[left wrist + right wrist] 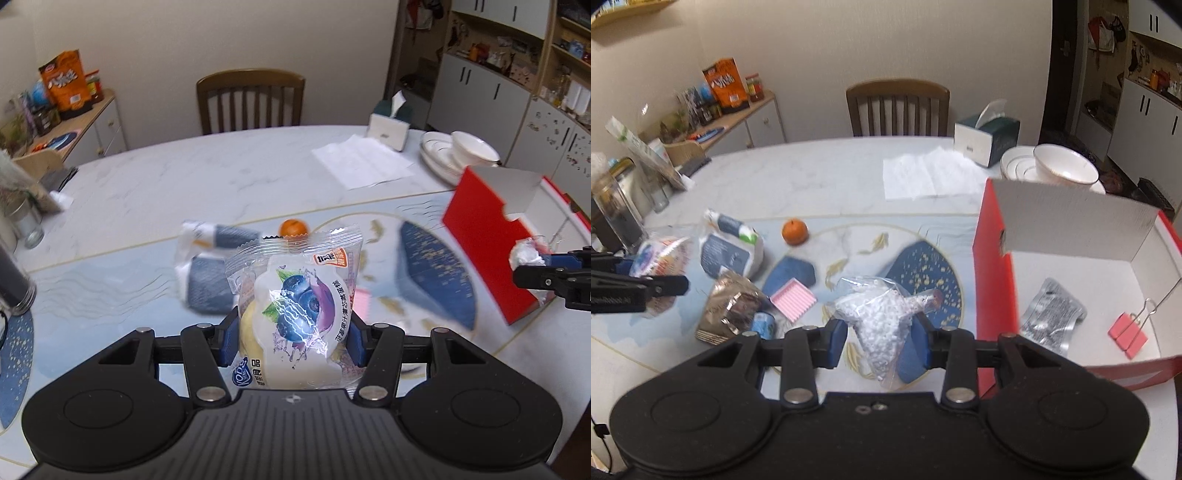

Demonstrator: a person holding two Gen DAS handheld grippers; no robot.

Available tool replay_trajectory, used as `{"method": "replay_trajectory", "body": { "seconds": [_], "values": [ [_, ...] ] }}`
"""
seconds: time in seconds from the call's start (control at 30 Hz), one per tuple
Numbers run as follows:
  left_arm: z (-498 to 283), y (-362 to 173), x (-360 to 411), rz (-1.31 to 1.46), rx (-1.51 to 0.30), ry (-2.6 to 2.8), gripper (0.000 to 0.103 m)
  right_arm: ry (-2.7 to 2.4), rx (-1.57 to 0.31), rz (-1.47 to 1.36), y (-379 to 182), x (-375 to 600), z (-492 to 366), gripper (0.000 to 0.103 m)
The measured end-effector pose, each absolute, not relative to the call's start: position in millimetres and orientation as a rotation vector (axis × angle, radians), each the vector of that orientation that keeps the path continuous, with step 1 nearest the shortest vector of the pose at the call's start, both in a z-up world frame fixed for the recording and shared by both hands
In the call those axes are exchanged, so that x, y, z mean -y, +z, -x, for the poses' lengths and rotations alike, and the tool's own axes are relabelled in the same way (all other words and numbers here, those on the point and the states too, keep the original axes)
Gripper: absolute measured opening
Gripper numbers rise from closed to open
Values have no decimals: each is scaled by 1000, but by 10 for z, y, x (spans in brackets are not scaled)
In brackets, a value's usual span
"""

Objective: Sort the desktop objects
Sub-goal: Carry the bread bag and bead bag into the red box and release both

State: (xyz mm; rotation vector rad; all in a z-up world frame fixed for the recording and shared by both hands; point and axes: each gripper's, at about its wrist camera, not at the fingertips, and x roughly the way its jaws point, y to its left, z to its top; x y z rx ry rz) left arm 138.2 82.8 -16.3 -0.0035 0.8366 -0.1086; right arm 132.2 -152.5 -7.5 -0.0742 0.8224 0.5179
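Standing upright in left gripper (pixel 293 334), blueberry cake packet (pixel 295 314), long axis vertical

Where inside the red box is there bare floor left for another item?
The red box floor is bare along its back wall and left side. The front is crowded: silver foil packet, pink binder clip.

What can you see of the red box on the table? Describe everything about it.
The red box looks like cardboard, red outside, white inside, open on top with one tall back wall. It sits upright at the table's right side, beside the stacked white dishes. Inside lie a silver foil packet and a pink binder clip.
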Motion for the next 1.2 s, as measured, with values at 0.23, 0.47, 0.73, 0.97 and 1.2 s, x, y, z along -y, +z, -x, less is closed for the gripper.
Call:
{"method": "replay_trajectory", "body": {
  "seconds": [0.23,0.47,0.73,0.97,1.2],
  "values": [
    [-1400,43,-369,-23,-804,-161,54,530,-780,61,142,1831,-1401,36],
    [-1491,200,206,-58,-766,-236,54,522,-759,69,224,2180,-1600,36],
    [-1674,251,917,-99,-751,-312,54,509,-765,78,181,2604,-1814,36],
    [-1879,212,1495,-121,-759,-346,54,461,-773,75,87,3007,-2028,36],
    [-2086,134,2004,-168,-770,-380,54,420,-786,71,14,3379,-2276,36]
  ]
}}
